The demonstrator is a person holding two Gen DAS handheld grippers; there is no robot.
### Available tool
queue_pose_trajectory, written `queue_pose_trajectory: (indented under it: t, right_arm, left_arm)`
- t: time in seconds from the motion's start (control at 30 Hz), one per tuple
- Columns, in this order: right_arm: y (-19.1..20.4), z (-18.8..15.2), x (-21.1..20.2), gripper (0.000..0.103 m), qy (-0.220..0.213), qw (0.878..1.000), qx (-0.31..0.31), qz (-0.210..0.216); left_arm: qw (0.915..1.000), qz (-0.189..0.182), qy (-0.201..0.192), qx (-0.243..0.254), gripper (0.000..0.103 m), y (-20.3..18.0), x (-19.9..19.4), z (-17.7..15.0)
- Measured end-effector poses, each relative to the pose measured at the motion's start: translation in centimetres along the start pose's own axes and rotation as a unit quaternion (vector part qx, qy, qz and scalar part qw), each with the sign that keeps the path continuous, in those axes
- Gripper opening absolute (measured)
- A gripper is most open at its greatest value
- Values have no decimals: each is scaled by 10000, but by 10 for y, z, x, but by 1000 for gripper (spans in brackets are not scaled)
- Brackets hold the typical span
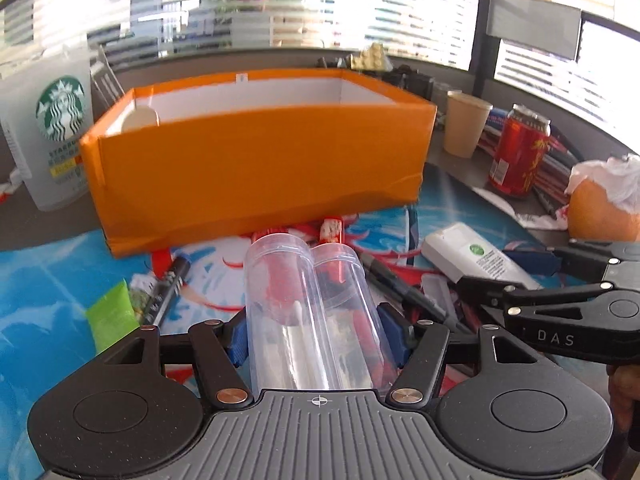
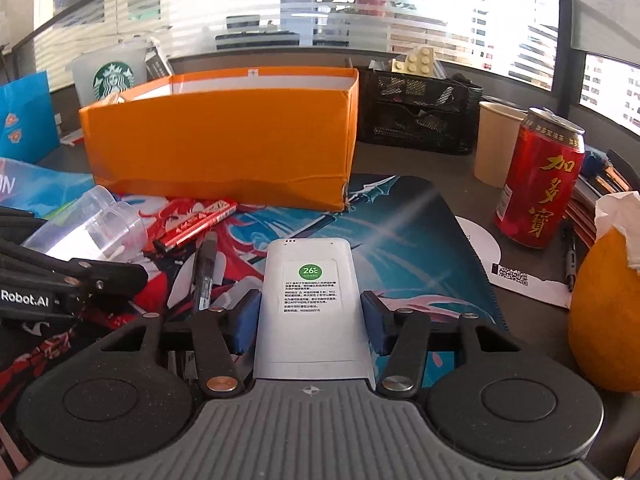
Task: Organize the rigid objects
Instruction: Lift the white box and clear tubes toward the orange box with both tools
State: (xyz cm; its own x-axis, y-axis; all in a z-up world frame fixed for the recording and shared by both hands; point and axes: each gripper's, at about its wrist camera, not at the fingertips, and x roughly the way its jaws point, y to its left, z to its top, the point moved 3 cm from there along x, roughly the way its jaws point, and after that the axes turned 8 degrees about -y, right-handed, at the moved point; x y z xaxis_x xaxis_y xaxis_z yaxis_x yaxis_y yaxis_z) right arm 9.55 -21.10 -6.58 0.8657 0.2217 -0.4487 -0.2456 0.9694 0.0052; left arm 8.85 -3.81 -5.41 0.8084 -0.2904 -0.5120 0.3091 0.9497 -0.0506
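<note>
My left gripper (image 1: 316,336) is shut on a clear plastic container (image 1: 308,304) made of two joined tubes, held just above the printed mat in front of the orange box (image 1: 260,160). The container also shows in the right wrist view (image 2: 86,228). My right gripper (image 2: 310,320) is shut on a white remote control (image 2: 310,300) with a green 26°C sticker, over the mat. The same remote shows in the left wrist view (image 1: 476,256). The orange box (image 2: 224,148) is open-topped, with a pale round object (image 1: 140,120) inside at its left end.
Black markers (image 1: 400,284) (image 2: 206,276), a red flat pack (image 2: 200,226) and a green tube (image 1: 112,312) lie on the mat. A Starbucks cup (image 1: 52,140), paper cup (image 2: 496,144), red can (image 2: 540,176), orange fruit (image 2: 604,316) and black mesh organiser (image 2: 416,112) stand around.
</note>
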Motion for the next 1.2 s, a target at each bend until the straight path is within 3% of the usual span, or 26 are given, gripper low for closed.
queue_pose_trajectory:
  t: [0.3, 0.77, 1.2]
  right_arm:
    - [4, 20, -13, 51, -254, 9995, 105, 131]
    - [23, 86, -22, 51, -804, 9962, -65, 316]
    - [36, 145, 10, 51, -1058, 9929, -242, 483]
  left_arm:
    - [9994, -90, -303, -124, 62, 8, -20, 25]
    - [9966, 37, -761, -322, 62, 46, -44, 70]
    - [9970, 115, -686, -354, 62, 63, -4, 123]
